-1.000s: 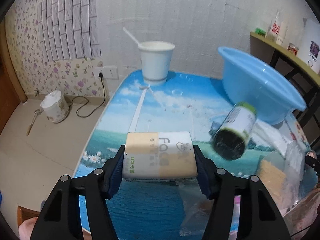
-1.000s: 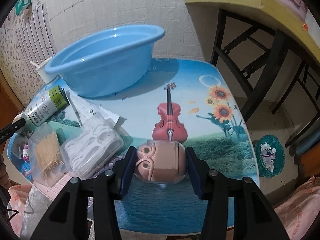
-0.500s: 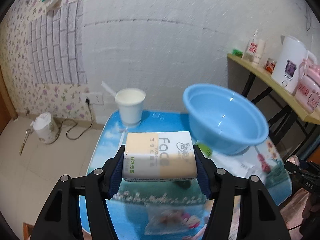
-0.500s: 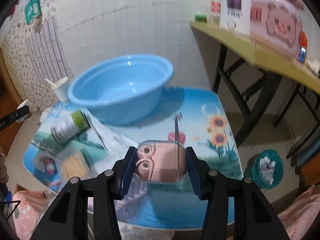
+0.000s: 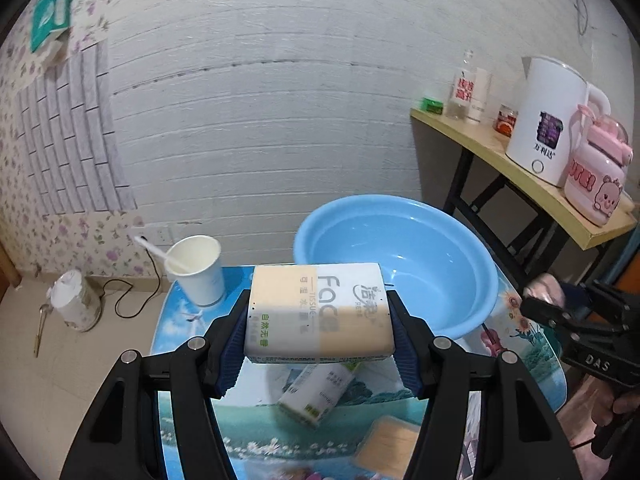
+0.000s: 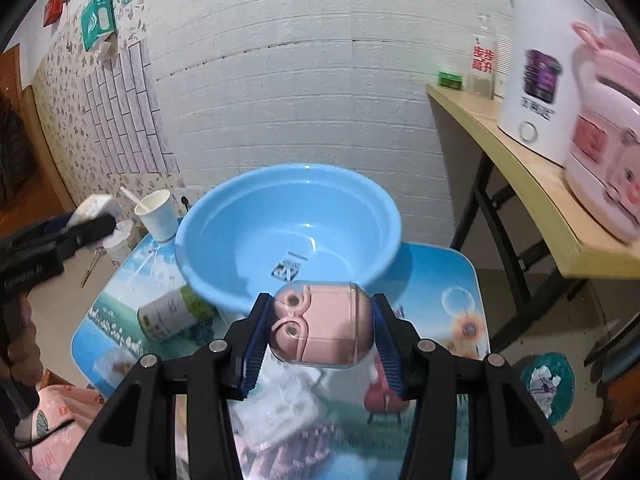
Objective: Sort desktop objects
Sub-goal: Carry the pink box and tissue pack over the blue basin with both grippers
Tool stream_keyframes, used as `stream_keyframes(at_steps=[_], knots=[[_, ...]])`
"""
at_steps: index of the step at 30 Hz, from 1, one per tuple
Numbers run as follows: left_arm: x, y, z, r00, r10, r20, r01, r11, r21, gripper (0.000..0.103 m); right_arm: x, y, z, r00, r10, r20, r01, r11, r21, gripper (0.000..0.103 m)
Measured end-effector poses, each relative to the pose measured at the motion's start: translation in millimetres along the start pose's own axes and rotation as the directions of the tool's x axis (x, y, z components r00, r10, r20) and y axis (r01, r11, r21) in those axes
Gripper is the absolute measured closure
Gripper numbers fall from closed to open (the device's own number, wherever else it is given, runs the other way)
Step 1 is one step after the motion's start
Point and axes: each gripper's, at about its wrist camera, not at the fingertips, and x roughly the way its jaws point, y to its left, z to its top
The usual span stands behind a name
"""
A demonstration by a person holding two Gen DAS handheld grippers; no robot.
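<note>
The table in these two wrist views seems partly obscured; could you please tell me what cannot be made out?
- Left wrist view: the tissue pack in the left tool hides the table's middle and the top of the canister lying below it.
- Right wrist view: the pink case in the right tool covers the violin print; the near items are motion-blurred.
- Blue basin: its bottom label is too small to read.

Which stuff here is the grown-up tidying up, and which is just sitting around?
Being sorted:
tissue pack, held in the left gripper
pink case, held in the right gripper
blue basin, probably where they go
green-label can, lying on the table

Just sitting around:
paper cup
kettle
pink bottle
shelf
</note>
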Motion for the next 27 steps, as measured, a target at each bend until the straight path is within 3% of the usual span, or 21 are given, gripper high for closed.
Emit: stream_keyframes(at_steps=[6, 16, 27], knots=[[36.9, -14.3, 8.8, 0.998, -0.021, -0.059, 0.022, 1.0, 0.012, 0.042, 30.2, 7.5, 19.4, 0.997, 0.059, -0.047, -0.06, 0.998, -0.013, 0.052], [90.5, -31.5, 15.0, 0.992, -0.014, -0.126, 0.018, 0.999, 0.036, 0.042, 69.3, 0.7, 25.8, 0.995, 0.06, -0.086, -0.063, 0.998, -0.027, 0.052], [118.9, -34.4, 14.2, 0.989, -0.018, -0.149, 0.022, 0.999, 0.026, 0.042, 88.7, 7.4, 22.4, 0.992, 0.066, -0.103, -0.072, 0.996, -0.053, 0.052]])
